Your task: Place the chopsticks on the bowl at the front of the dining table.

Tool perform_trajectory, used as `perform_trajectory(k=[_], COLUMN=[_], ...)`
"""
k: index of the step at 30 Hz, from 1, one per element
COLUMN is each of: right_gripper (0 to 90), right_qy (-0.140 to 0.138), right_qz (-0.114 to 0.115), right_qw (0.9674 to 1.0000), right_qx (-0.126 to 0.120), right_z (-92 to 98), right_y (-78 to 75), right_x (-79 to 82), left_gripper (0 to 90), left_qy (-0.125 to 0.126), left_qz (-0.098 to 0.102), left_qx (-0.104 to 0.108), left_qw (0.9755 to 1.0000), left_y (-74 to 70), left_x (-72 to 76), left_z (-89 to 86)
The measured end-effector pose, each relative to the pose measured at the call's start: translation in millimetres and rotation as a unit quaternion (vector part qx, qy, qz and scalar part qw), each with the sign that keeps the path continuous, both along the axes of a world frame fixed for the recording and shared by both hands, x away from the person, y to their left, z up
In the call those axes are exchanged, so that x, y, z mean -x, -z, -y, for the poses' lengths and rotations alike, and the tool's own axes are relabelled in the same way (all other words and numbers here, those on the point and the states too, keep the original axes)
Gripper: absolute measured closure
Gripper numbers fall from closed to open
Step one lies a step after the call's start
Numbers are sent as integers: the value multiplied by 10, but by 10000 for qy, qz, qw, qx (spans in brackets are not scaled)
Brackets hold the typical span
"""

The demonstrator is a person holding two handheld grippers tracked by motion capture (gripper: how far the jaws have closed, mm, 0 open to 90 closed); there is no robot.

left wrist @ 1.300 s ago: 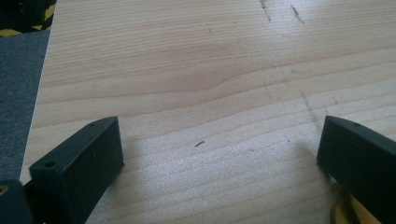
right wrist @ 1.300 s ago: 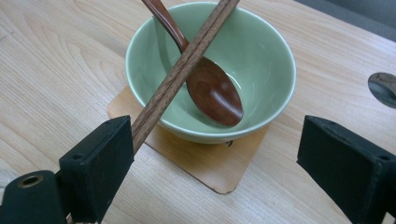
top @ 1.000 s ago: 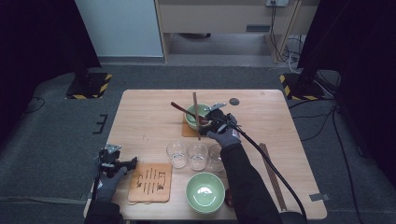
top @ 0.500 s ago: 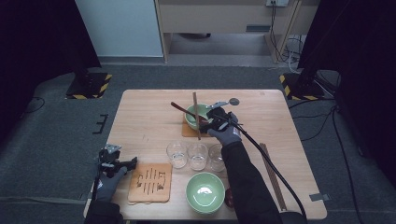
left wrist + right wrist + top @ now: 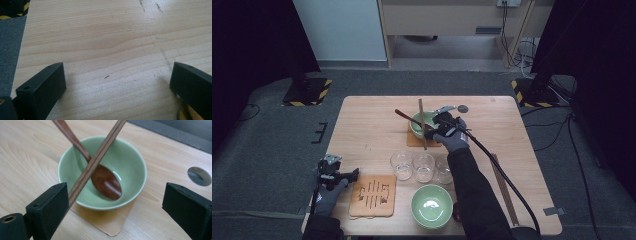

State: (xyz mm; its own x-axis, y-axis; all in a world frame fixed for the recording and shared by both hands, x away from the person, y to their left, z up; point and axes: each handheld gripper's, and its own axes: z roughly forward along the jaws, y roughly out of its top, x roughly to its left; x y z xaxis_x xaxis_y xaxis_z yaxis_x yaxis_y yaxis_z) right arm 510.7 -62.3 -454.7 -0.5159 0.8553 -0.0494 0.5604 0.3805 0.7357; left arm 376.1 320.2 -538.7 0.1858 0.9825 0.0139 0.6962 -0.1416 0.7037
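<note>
my right gripper [image 5: 115,202] hangs at the far bowl [image 5: 125,165], jaws wide, holding nothing. the chopsticks [image 5: 100,155] lie across the bowl's rim, one end just beside my left jaw; the spoon [image 5: 105,181] rests inside, handle leaning out over the rim. the bowl sits on a coaster [image 5: 110,221]. i judge the step is a reach for the chopsticks: next i'd shift over them and close. the near bowl [image 5: 432,206] and three glasses [image 5: 423,166] look empty. my left gripper [image 5: 117,82] rests wide open over bare table [image 5: 100,37].
</note>
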Motion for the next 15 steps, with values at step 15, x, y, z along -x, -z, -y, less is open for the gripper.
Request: perform_trajectory(k=[15], right_gripper=[79], right_qy=[-193], right_qz=[-88], right_qw=[9997], right_qx=[121], right_z=[29], right_y=[122], right_x=[19], left_gripper=[0], left_qy=[-1], left_qz=[1], left_qx=[1], left_qw=[10000], left_y=[0], left_x=[0], left_z=[0])
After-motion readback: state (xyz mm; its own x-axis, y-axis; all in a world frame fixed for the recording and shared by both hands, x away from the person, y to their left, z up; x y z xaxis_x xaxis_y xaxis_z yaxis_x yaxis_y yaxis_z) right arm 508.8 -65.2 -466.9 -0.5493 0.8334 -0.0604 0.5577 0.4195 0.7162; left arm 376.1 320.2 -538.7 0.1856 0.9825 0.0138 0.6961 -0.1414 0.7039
